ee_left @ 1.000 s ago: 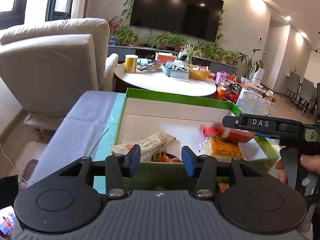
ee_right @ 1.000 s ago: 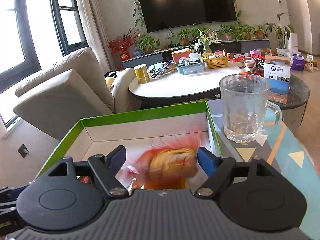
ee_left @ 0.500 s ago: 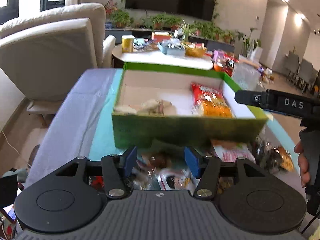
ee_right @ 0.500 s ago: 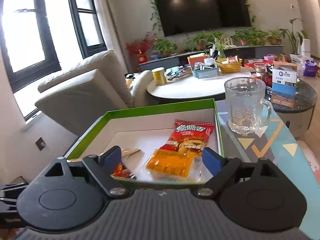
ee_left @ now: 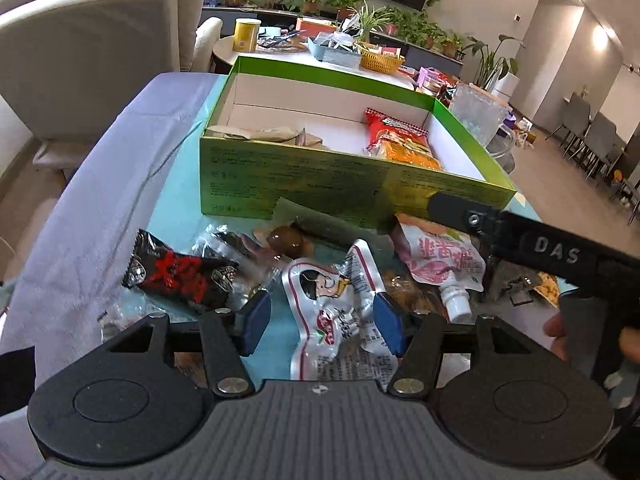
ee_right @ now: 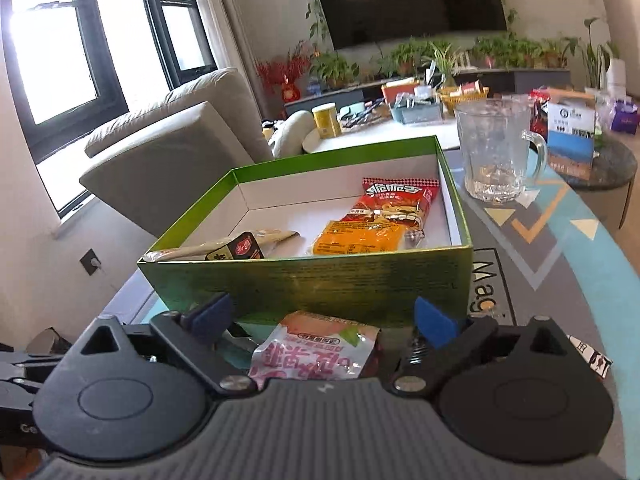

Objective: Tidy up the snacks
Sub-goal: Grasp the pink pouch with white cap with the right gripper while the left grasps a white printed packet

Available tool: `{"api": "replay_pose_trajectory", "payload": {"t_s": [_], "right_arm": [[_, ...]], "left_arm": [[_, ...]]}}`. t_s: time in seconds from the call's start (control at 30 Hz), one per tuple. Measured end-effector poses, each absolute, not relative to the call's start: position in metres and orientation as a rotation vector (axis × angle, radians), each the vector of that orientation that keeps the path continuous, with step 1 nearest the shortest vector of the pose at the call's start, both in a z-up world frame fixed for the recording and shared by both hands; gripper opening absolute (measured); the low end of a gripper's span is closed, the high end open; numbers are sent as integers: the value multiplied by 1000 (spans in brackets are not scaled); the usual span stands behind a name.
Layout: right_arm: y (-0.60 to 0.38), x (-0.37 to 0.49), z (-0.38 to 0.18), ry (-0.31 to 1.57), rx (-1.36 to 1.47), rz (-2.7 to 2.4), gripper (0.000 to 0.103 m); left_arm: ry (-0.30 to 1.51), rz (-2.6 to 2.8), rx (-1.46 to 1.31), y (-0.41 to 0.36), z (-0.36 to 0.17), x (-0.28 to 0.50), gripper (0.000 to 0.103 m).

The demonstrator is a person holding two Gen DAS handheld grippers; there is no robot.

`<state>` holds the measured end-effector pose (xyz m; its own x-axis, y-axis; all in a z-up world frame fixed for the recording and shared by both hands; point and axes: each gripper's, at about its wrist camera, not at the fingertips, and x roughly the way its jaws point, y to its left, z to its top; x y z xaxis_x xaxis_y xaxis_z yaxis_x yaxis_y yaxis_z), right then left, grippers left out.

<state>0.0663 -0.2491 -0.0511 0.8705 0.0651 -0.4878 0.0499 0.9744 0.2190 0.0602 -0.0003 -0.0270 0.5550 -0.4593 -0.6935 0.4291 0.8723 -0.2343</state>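
Apparently teal table mat underlies green box.

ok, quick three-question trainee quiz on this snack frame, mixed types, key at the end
1. True or false: the green box is empty.
2. Which pack lies between the left hand-held gripper fingers? A) white cartoon-face pack B) black-and-red pack C) pink spout pouch
3. Fill in: the glass mug stands ___ the box, on the table.

Key: 1 false, it holds the red-and-orange pack and others. 2 A; jaws opening, not gripping. 3 outside.
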Motion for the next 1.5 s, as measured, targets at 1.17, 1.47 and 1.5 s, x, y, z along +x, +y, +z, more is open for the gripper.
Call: {"api": "replay_pose_trajectory", "payload": {"t_s": [1.17, 1.47, 1.5], "right_arm": [[-232, 79, -71, 689, 249, 12, 65], [-239, 69, -64, 682, 280, 19, 65], [-240, 68, -63, 679, 284, 19, 65]], "left_arm": [[759, -603, -21, -6, -23, 44, 36], [707, -596, -32, 2, -10, 39, 36], [700, -594, -32, 4, -8, 38, 36]]}}
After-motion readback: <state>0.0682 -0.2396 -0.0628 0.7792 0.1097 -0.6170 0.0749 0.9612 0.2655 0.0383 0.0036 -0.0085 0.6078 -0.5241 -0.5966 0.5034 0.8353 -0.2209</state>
